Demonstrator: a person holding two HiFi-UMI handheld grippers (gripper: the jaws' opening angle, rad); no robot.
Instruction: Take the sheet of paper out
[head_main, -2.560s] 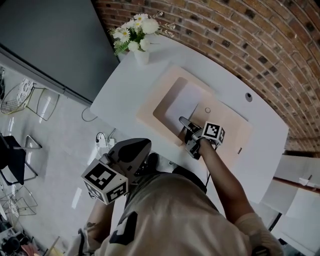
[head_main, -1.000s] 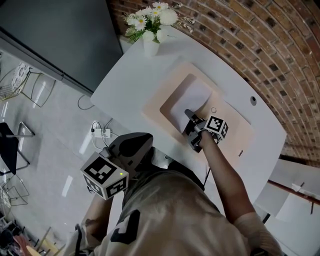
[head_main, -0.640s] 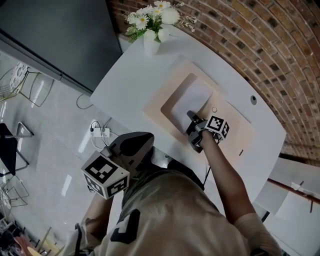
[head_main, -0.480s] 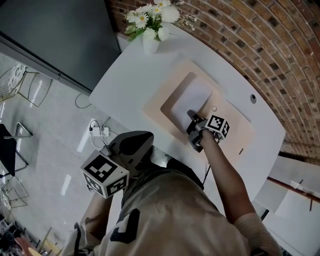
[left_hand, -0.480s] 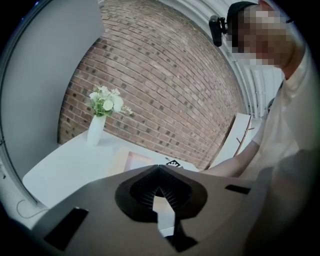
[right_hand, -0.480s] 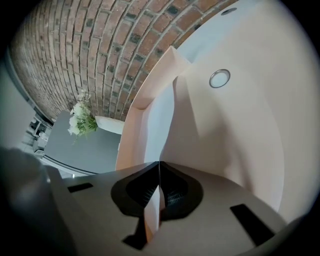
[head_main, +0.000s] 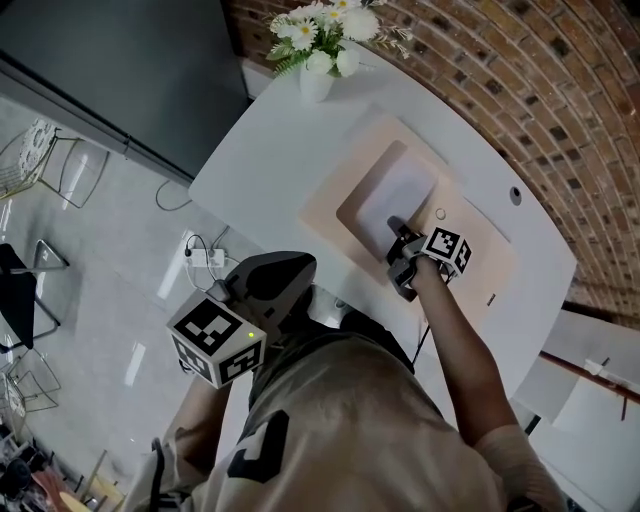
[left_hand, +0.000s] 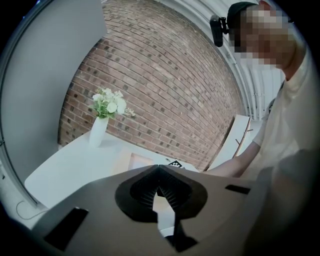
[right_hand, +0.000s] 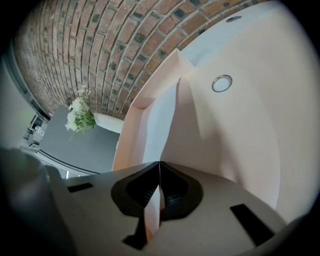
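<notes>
Head view:
- White desk (head_main: 255, 165) against a brick wall (head_main: 560, 90). A vase of white flowers (head_main: 318, 72) stands at its far corner.
- A peach folder (head_main: 480, 262) lies flat on the desk, with a round snap button (head_main: 440, 213) on its face.
- The sheet of paper (head_main: 402, 188) lies in the darker recess of the folder, white, its far part flat.
- Right gripper (head_main: 395, 227) reaches over the near edge of the folder. Its tips are on the near end of the sheet and its marker cube (head_main: 447, 250) is just behind them.
- Left gripper (head_main: 292, 272) is held off the desk's near edge, well apart from the folder, above the tiled floor (head_main: 100, 250).

Left gripper view:
- Left gripper (left_hand: 159, 170): jaws pressed together at the tips, nothing pinched. Only desk surface shows through the slot lower down.
- Beyond them are the desk (left_hand: 65, 165), the vase (left_hand: 98, 132) and the wall (left_hand: 165, 80).
- The person's forearm (left_hand: 235, 162) stretches in from the right.

Right gripper view:
- Right gripper (right_hand: 159, 165): jaws closed, pinching the near edge of the sheet of paper (right_hand: 162, 120). A thin pale strip of the sheet runs down between the pads.
- The sheet rises from the jaws and bends away into the folder (right_hand: 240, 130).
- The snap button (right_hand: 221, 83) is to the right of the sheet, not touching it.
- The flowers (right_hand: 80, 117) show far left.
</notes>
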